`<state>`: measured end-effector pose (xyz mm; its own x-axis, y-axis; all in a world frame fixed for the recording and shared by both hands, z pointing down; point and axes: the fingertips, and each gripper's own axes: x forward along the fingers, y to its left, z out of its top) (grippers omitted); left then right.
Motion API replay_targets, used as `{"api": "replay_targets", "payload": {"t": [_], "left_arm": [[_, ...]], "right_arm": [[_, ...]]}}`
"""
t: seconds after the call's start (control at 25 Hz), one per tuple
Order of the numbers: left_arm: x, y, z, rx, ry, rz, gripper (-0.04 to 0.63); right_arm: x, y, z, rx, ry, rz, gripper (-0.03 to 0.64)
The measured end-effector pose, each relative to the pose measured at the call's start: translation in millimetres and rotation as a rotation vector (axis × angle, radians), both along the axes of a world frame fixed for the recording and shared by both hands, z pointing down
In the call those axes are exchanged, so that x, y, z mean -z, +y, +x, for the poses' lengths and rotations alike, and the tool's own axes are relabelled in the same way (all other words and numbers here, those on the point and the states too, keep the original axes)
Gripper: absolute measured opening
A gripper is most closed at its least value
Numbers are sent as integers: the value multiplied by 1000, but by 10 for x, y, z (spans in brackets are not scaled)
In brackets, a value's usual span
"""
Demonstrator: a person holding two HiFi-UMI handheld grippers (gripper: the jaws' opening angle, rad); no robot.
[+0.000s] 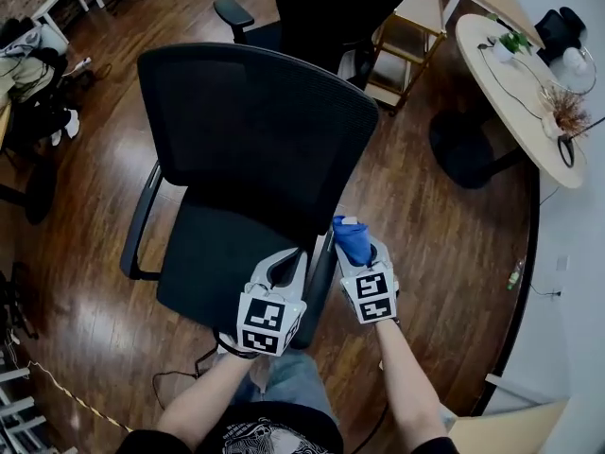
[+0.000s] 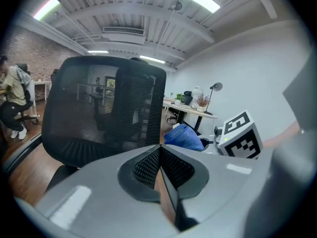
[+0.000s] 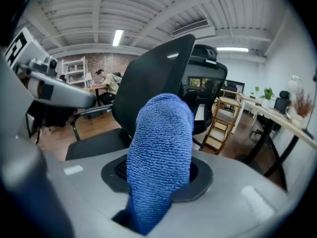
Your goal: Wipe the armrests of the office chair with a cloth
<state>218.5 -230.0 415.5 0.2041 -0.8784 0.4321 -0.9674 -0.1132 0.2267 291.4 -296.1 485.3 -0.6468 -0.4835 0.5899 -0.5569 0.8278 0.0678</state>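
- An office chair (image 1: pixel 255 130) with a black mesh back is seen from above on a wood floor (image 1: pixel 444 225); its seat (image 1: pixel 213 263) is turned toward the person.
- The left gripper (image 1: pixel 288 266) is held over the seat's edge, just beside the near armrest (image 1: pixel 319 287).
- In the left gripper view its jaws are seen pressed fully together, pad against pad, with nothing gripped between them.
- The right gripper (image 1: pixel 359 256) is held on the other side of that armrest, close beside the left gripper.
- A blue cloth (image 1: pixel 352 239) is clamped between the right gripper's jaws; in the right gripper view the jaws are closed on it and a bunched fold is seen sticking up past the tips.
- The cloth is located at the far end of the near armrest; contact with the armrest cannot be judged from any view.
- The far armrest (image 1: pixel 142 216) is seen at picture left, well apart from both grippers.
- A second office chair (image 1: pixel 312 8) is parked behind the first.
- A wooden step shelf (image 1: pixel 406 41) is placed next to the second chair.
- A light curved table (image 1: pixel 510 88) is seen at upper right, with a small green plant (image 1: pixel 515 42) on it.
- A seated person (image 2: pixel 12 100) is visible at the left edge of the left gripper view.
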Motion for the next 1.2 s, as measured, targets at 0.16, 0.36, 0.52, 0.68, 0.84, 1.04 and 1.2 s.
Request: {"api": "replay_targets", "payload": {"t": [0.16,0.36,0.52,0.68,0.84,1.04,1.2], "left_arm": [[-168,-33,-108,32,-2,-37,5],[-360,-54,-97,54,8,-56,4],[-499,9,-84,65,14,-80,5],[-505,149,-68,72,20,-88,5],[-513,342,-62,57,18,-97,5],[-501,591,-27,25,12,-101,5],[-473,783,-51,26,23,-98,4]], "right_arm": [[-315,-183,-74,105,122,37,133],[-512,-291,-64,216,210,89,133],[-535,-252,-97,256,224,88,133],[-551,-65,-85,286,240,75,133],[-549,134,-102,285,218,50,133],[-525,419,-84,264,212,28,133],[-506,702,-108,255,209,9,133]]}}
